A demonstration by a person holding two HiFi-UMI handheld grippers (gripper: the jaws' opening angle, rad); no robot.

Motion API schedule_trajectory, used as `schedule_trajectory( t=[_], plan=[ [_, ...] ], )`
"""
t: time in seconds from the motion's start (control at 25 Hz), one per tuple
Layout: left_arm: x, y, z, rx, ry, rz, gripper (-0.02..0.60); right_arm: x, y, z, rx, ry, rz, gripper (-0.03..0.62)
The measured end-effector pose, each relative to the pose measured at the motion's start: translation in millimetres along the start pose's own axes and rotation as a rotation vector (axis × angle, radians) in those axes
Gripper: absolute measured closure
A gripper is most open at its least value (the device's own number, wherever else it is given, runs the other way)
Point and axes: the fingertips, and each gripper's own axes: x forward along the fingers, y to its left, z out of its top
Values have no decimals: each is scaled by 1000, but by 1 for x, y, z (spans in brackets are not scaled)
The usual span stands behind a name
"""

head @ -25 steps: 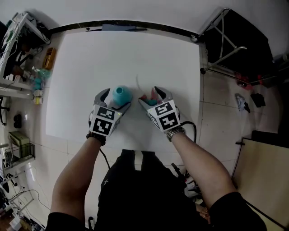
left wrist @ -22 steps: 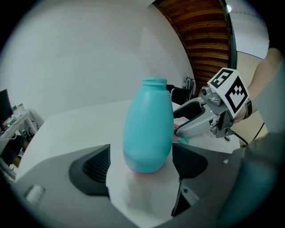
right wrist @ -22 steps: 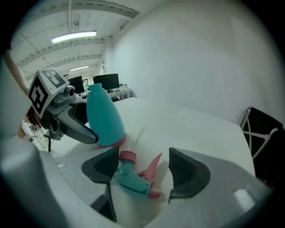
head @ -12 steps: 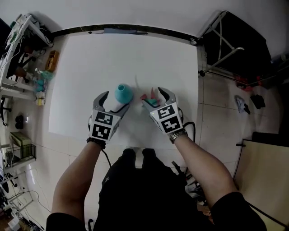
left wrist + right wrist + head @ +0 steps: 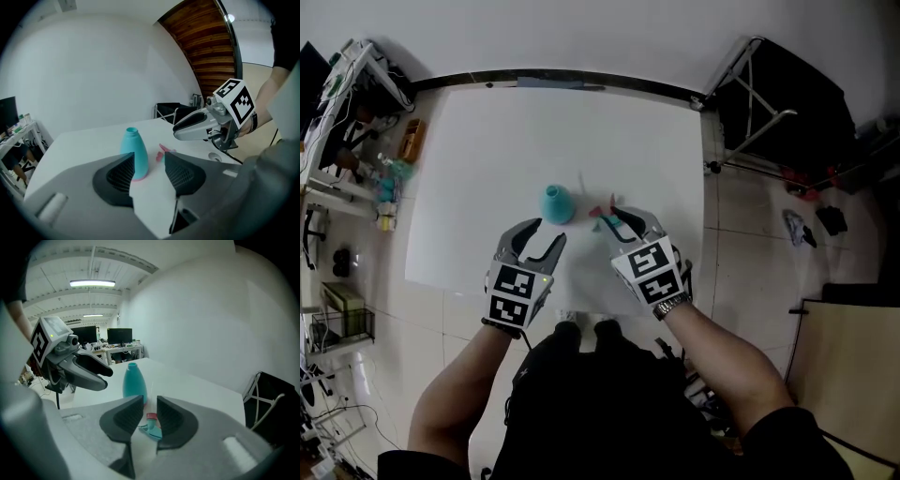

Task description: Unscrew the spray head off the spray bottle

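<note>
A teal spray bottle (image 5: pixel 555 203) stands upright on the white table (image 5: pixel 487 141), its neck bare. In the left gripper view the bottle (image 5: pixel 135 154) is just beyond the jaws. The teal and red spray head (image 5: pixel 605 214) lies on the table to its right. My left gripper (image 5: pixel 542 234) hovers short of the bottle; its jaws have just been closing with nothing between them and still show a gap. My right gripper (image 5: pixel 630 221) hangs over the near side of the spray head (image 5: pixel 152 425); its jaws have just been closing too, to a narrow gap that holds nothing.
A cluttered shelf (image 5: pixel 356 141) stands off the table's left side. A black folding frame (image 5: pixel 769 103) stands at the right on the tiled floor. A dark cable runs along the table's far edge (image 5: pixel 553 82).
Both grippers drew back toward me and rose away from the bottle and the spray head. Their jaws went from wide to narrower. The bottle and the spray head stayed on the table.
</note>
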Motion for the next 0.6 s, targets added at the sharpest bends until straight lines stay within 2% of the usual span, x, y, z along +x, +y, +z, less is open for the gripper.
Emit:
schedule_trajectory(
  t=[0.08,0.28,0.6],
  plan=[
    [-4,-9,7,-4,-19,-18,403,-8,5,7,-2,-19,3,582],
    [-8,-30,27,-2,-56,-55,560,-18,26,20,8,-33,46,600],
    [-8,-44,39,-5,-60,-80,565,-22,43,19,38,-11,81,602]
  ],
)
